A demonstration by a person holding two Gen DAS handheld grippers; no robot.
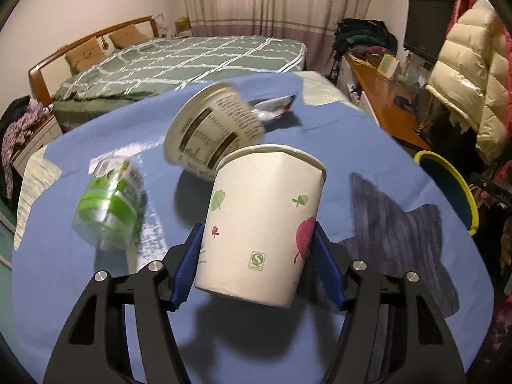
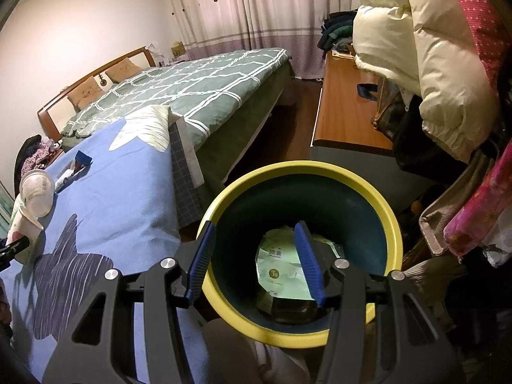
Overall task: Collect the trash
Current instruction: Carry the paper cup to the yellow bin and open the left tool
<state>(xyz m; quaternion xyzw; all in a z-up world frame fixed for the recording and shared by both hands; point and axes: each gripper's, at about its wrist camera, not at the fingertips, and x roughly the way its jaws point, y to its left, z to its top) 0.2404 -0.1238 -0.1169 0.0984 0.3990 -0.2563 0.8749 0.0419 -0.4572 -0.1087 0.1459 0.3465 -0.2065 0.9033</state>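
Left tool (image 1: 256,256) grips paper cup (image 1: 262,224) above blue tablecloth (image 1: 320,128); right tool (image 2: 252,256) spread over bin (image 2: 320,172).

Paper cup (image 1: 262,224): white, pink and green leaf prints. Bin (image 2: 392,224): yellow rim, dark teal interior. Cloth (image 1: 320,121): blue.

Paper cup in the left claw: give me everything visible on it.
The paper cup is white, printed with green and pink leaf motifs and a small green square logo. Its rolled rim is dented flat on one side. It tilts slightly, mouth away from the camera, gripped between the left claw's blue pads, above the blue cloth.
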